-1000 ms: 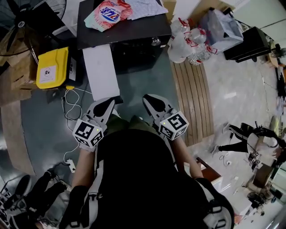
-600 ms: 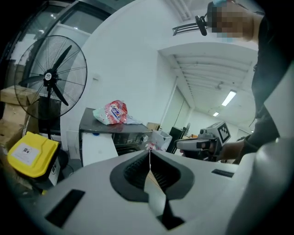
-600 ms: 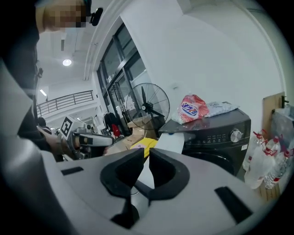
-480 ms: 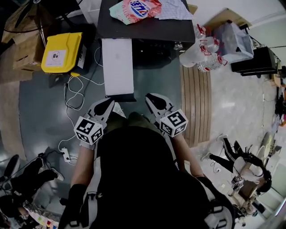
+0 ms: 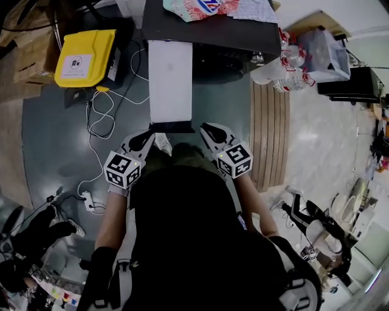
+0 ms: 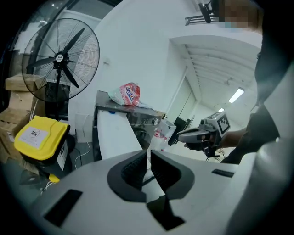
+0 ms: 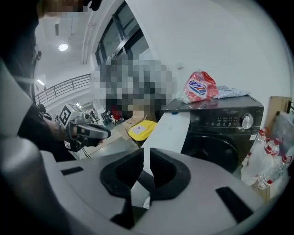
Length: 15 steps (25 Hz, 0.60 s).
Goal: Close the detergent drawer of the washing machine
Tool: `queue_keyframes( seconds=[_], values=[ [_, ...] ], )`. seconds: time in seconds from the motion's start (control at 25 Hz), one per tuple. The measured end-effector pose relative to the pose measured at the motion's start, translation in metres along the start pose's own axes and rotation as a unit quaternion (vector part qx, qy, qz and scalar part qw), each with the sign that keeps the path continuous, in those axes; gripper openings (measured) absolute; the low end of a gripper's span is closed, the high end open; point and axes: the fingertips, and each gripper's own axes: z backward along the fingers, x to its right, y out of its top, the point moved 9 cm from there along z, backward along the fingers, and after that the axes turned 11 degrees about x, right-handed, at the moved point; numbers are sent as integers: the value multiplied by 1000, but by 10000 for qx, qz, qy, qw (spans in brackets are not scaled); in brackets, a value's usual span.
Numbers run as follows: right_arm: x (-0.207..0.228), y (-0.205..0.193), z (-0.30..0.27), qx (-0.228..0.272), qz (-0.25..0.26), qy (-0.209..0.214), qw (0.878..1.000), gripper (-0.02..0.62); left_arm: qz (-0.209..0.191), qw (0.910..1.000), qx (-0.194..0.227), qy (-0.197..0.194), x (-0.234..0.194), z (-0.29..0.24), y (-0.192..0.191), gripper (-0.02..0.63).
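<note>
From my head view the washing machine (image 5: 213,36) sits at the top of the frame, dark on top and in front. Its white detergent drawer (image 5: 170,79) stands pulled far out toward me. The drawer's near end comes down between my two tools. The left gripper (image 5: 146,138) is just off its left corner and the right gripper (image 5: 211,130) just off its right corner. I can't tell from above whether either one touches it. In the left gripper view the dark pads are drawn together with only a sliver of light between them and nothing caught there; the drawer runs ahead and slightly left of them. In the right gripper view the pads are likewise closed up to a thin slit, empty, with the drawer's long white face directly beyond them and the machine's round knob (image 7: 247,121) off to the right. A pink-and-white detergent bag (image 5: 197,6) lies on top of the machine. A yellow case (image 5: 85,58) sits on the floor to the left with a white cable (image 5: 100,115) looping beside it. A pedestal fan (image 6: 59,58) stands behind the case. Packs of bottled water (image 5: 276,67) sit at the machine's right.
</note>
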Motion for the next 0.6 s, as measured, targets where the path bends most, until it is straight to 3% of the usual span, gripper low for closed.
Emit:
queue_keyframes(
  seconds=[0.24, 0.6],
  values=[
    [0, -29, -18, -382, -46, -38, 9993, 37, -158, 9988, -458, -46, -22, -5, -23, 19],
    [9, -69, -36, -935, -63, -48, 9956, 138, -196, 9936, -1111, -67, -48, -21, -55, 108]
  ],
)
